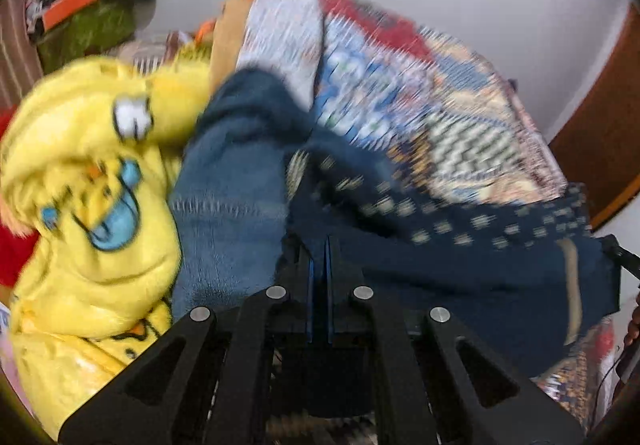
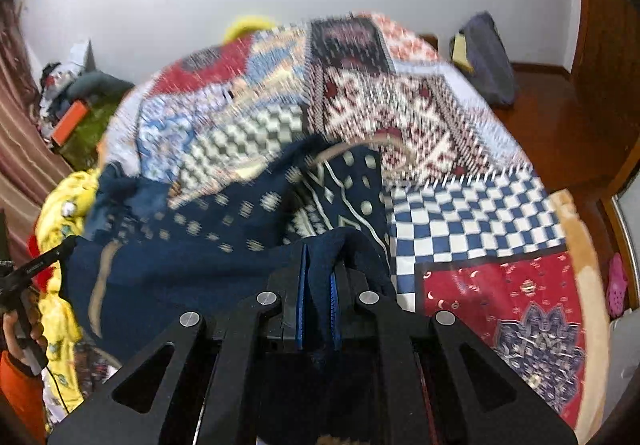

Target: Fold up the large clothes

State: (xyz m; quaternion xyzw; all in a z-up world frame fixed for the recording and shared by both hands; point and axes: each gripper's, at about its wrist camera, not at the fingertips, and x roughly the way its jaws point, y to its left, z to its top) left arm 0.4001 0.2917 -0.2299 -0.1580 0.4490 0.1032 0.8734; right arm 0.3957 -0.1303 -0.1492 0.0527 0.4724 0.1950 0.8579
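Note:
A navy garment with a pale printed pattern (image 1: pixel 460 245) (image 2: pixel 224 241) hangs stretched between both grippers above a patchwork bedspread (image 1: pixel 420 85) (image 2: pixel 360 105). My left gripper (image 1: pixel 319 245) is shut on one edge of the navy cloth, its blue pads pressed together with fabric draped over the tips. My right gripper (image 2: pixel 320 257) is shut on the other edge, with a fold of navy cloth pinched between its pads. A blue denim piece (image 1: pixel 228 205) lies under the navy garment beside the left gripper. Both views are blurred by motion.
A yellow cartoon-print garment (image 1: pixel 92 213) (image 2: pixel 68 205) is heaped at the bed's left side, over something red. A cluttered green-covered table (image 1: pixel 88 21) (image 2: pixel 80 117) stands by the wall. A hand (image 2: pixel 20 333) holds the left gripper. Wooden floor and a dark bag (image 2: pixel 488 61) lie beyond the bed.

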